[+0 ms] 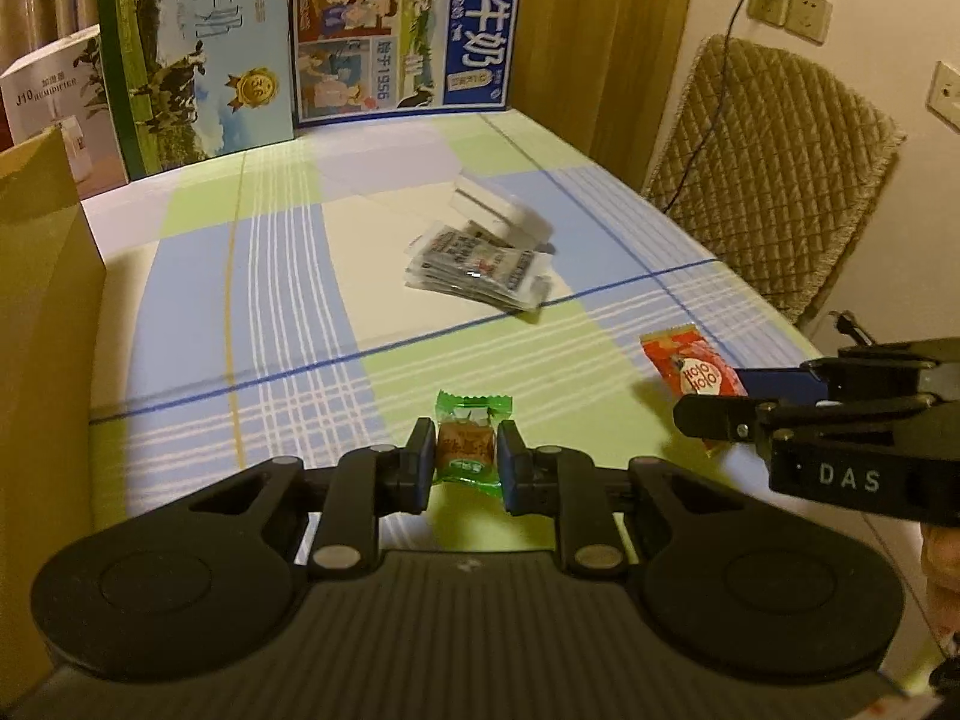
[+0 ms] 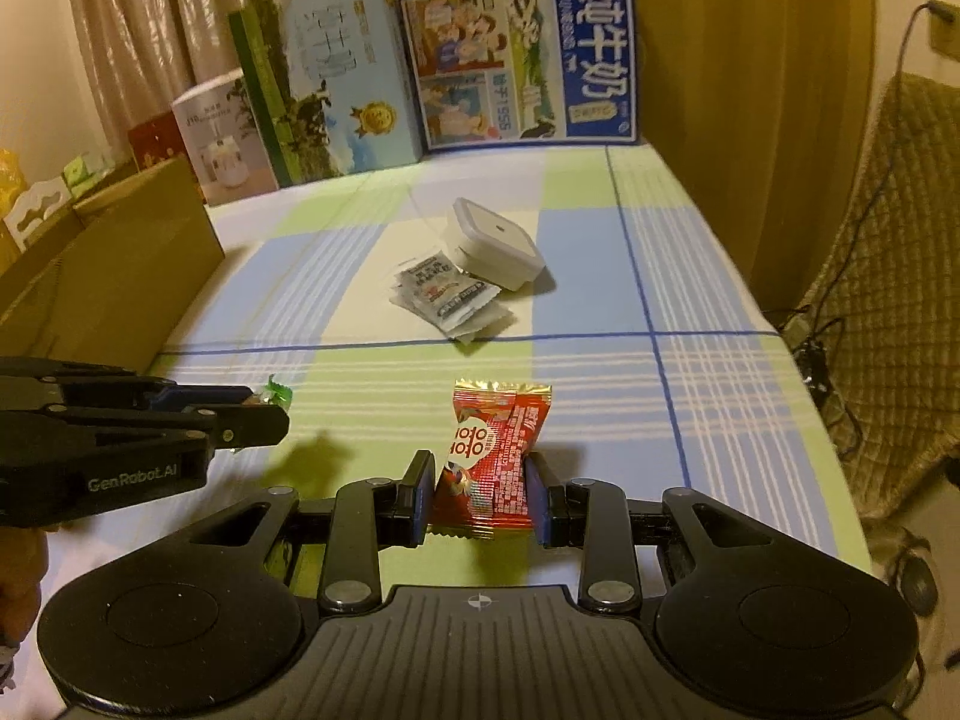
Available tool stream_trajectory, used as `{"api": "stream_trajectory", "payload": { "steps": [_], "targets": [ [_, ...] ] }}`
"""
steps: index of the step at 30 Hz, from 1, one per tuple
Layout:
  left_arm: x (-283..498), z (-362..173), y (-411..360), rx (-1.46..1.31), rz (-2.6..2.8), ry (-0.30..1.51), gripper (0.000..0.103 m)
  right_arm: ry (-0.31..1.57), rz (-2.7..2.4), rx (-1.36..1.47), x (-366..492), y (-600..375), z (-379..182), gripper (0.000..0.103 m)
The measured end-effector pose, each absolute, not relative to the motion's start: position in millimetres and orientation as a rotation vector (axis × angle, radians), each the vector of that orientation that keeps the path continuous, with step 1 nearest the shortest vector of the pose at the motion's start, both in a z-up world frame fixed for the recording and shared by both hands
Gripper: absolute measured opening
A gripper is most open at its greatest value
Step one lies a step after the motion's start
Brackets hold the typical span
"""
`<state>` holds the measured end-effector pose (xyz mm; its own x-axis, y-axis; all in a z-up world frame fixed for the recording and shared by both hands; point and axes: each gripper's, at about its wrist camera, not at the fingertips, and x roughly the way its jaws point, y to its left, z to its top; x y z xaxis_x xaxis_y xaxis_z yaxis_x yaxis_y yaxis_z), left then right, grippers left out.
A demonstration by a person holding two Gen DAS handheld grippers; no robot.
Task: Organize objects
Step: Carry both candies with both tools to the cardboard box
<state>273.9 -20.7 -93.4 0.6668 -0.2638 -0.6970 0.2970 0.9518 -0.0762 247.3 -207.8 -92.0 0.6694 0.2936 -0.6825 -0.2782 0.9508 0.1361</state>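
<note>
A small green crinkly-wrapped candy (image 1: 472, 443), low in the frame's centre, is being pinched by the left gripper (image 1: 466, 465), while the right gripper (image 2: 479, 495) is squeezing a glossy red foil snack packet (image 2: 495, 459); both seem raised off the checked cloth table (image 1: 270, 300), probably for carrying toward the white lidded plastic box (image 2: 495, 243) and the flat sachet pile (image 2: 447, 297) mid-frame.
</note>
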Motion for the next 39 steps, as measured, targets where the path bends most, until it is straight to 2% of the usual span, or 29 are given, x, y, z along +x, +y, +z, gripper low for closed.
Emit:
{"api": "stream_trajectory", "payload": {
  "steps": [20, 31, 39],
  "targets": [
    [126.1, 13.7, 10.2, 0.013, -0.241, 0.695, 0.017, 0.699, 0.303, 0.083, 112.6, -188.8, -1.0, 0.029],
    [43.4, 50.6, 52.2, 0.027, -0.142, 0.650, 0.017, 0.644, 0.397, 0.064, 58.0, -140.0, 43.4, 0.029],
    [13.1, 67.5, 93.9, 0.004, -0.056, 0.627, 0.017, 0.636, 0.475, 0.022, 44.9, -97.2, 50.2, 0.029]
  ]
}}
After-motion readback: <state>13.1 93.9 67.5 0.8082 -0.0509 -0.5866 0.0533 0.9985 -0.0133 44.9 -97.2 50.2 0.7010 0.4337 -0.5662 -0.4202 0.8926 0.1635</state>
